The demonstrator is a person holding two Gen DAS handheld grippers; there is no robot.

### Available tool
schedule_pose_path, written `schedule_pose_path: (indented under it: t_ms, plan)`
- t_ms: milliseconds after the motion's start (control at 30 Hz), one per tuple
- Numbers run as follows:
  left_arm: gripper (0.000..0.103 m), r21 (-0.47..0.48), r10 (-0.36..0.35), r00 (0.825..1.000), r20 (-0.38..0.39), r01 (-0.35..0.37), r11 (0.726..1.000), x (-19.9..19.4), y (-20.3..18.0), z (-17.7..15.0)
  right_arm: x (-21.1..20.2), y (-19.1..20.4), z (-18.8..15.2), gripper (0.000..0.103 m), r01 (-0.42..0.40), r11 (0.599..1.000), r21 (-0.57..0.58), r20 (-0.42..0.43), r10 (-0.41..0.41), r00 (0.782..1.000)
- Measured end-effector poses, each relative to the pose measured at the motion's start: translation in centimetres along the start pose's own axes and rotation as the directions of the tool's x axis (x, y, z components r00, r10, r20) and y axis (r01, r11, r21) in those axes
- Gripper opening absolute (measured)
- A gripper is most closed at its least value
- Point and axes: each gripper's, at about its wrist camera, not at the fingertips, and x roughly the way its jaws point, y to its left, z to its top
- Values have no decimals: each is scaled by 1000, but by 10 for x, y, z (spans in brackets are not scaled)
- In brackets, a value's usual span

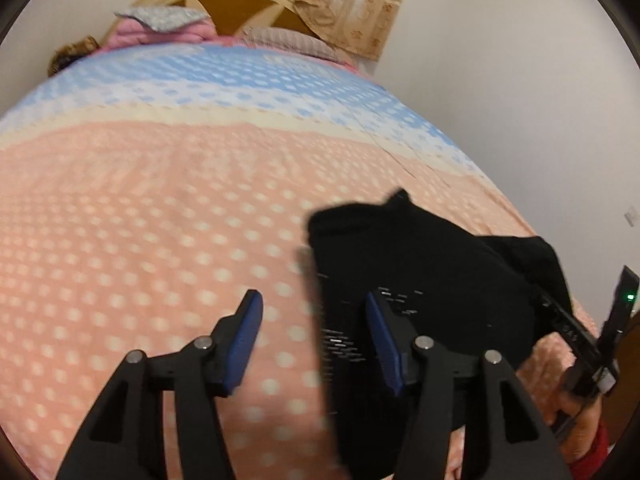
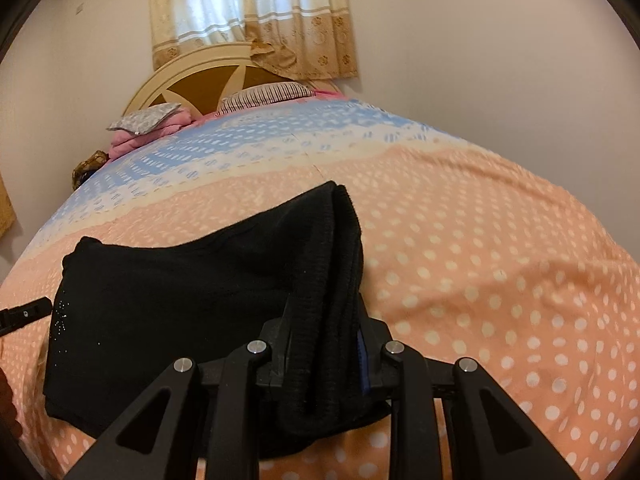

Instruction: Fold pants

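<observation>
Black pants point(image 2: 168, 312) lie folded on the bed, with small sparkly dots near their left edge. My right gripper point(image 2: 324, 316) is shut on the thick ribbed waistband end point(image 2: 340, 248), which rises between its fingers. In the left wrist view the pants point(image 1: 420, 264) lie to the right. My left gripper point(image 1: 314, 304) is open over the bedspread at the pants' left edge; its right finger point(image 1: 380, 340) overlaps the black cloth, and nothing is pinched between the pads. The other gripper's body point(image 1: 592, 344) and a hand show at the lower right.
The bedspread point(image 2: 480, 248) is pink with white dots, turning blue and white farther away. Pillows point(image 2: 264, 96) and folded pink bedding point(image 2: 148, 124) sit by the cream headboard point(image 2: 192, 68). A curtained window point(image 2: 248, 16) is behind. A wall runs along the bed's right side.
</observation>
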Motion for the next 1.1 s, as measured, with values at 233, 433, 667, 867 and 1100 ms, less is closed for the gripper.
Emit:
schedule_pose_path:
  t_ms: [233,433,667,867,1100]
  plan:
    - [47,-34,-72,997,-40,71,997,20,-15,-4,4,-3,-2,24,-15,1000,16,-3,15,1000]
    - [20,-53,-120,991,-61,117,992,20,-18,-2,4,2,-3,24,6,1000,-11,4,-6,1000]
    - [14,31,-13,1000,-5,13,999,-3,-25,7,-19,22,10,24,18,999,-35,66,-16,998]
    - [13,80,34,998,44,-38,996,-22,-24,9,-43,50,24,24,0,996,-94,134,12,991]
    - [13,81,52,993,103,-60,995,-43,-15,15,-61,69,30,24,-35,993,-110,171,53,984]
